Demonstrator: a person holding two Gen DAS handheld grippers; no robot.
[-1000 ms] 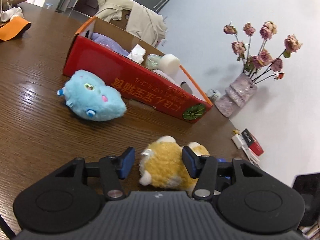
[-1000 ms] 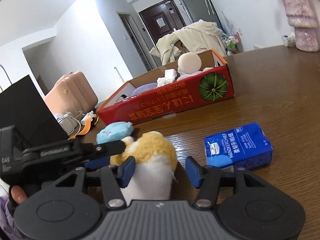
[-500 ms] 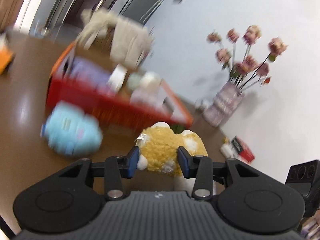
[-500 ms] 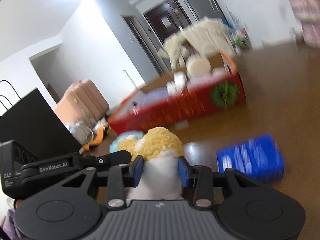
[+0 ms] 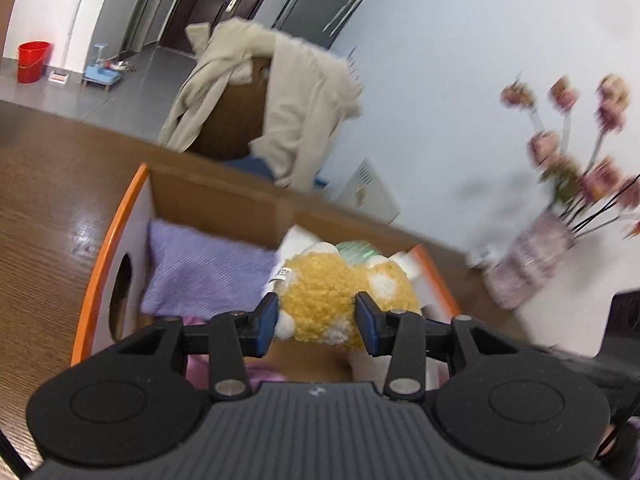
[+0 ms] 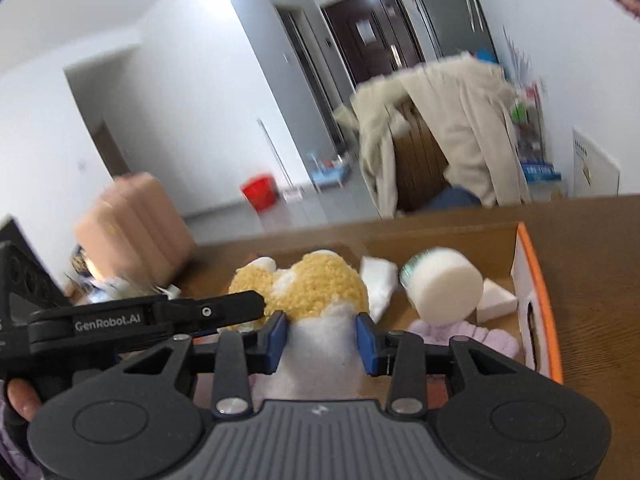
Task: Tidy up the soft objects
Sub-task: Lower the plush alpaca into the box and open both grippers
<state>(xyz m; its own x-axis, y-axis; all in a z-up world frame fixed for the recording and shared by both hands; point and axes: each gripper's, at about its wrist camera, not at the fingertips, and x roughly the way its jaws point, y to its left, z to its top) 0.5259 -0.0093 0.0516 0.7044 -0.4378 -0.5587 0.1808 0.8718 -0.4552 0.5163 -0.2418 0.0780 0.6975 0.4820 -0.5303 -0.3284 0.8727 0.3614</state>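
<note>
Plush (image 5: pixel 340 300), yellow with white patches, one only, held by both grippers at once above the open box (image 5: pixel 96 280). Left gripper (image 5: pixel 316 318) pinches the yellow body, blue pads pressed into the fur on either side. Right gripper (image 6: pixel 322 338) pinches the white lower part of the same plush (image 6: pixel 316 292); in the right view the left gripper's finger crosses the lower left of the frame and meets the toy's yellow side.

Position: plush sits low centre in both views, over the middle of the box (image 6: pixel 536 280), not resting on the floor of it as far as I can judge.

Progress, judged: the carry looks done, the release is not. Left to do: lower the toy, open both claws, withdraw. Whether other soft things wait outside the box cannot be told from these views.

Count inside the box:
- purple cloth (image 5: pixel 208 272), one, left half of the left view.
- white foam cylinder (image 6: pixel 444 288), one, right of centre in the right view.
- white wedge (image 6: pixel 496 300), one, beside the cylinder.
- white wad (image 6: pixel 378 284), one, between plush and cylinder.
- pale purple knit piece (image 6: pixel 480 338), one, under the cylinder; its kind is unclear.
</note>
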